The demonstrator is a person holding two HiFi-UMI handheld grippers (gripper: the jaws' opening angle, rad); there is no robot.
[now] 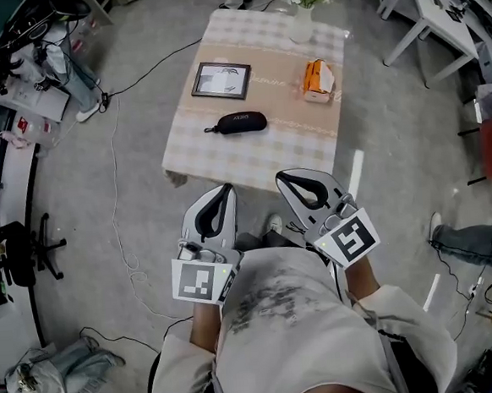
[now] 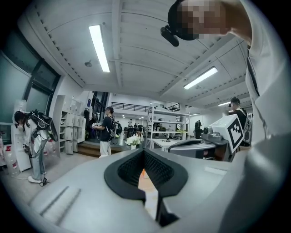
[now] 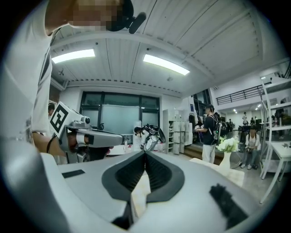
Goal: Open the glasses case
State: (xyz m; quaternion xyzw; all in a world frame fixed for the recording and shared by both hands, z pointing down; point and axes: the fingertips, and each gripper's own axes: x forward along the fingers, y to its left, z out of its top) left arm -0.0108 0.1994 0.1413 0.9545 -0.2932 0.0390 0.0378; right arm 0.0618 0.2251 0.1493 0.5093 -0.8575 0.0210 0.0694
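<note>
The black zipped glasses case [image 1: 234,123] lies shut on the checked tablecloth of the low table [image 1: 200,157], near its middle. Both grippers are held side by side in front of the person's chest, short of the table's near edge and well away from the case. The left gripper [image 1: 227,187] has its jaws together with nothing between them, as the left gripper view [image 2: 144,150] also shows. The right gripper [image 1: 285,176] is likewise shut and empty, its tips meeting in the right gripper view [image 3: 145,152]. Neither gripper view shows the case.
On the table stand a dark framed picture [image 1: 221,81], an orange box [image 1: 318,80] and a vase of white flowers [image 1: 305,0]. Cables [image 1: 123,201] trail over the floor at the left. White desks [image 1: 435,15] stand at the right. A person's leg [image 1: 465,238] lies at the right.
</note>
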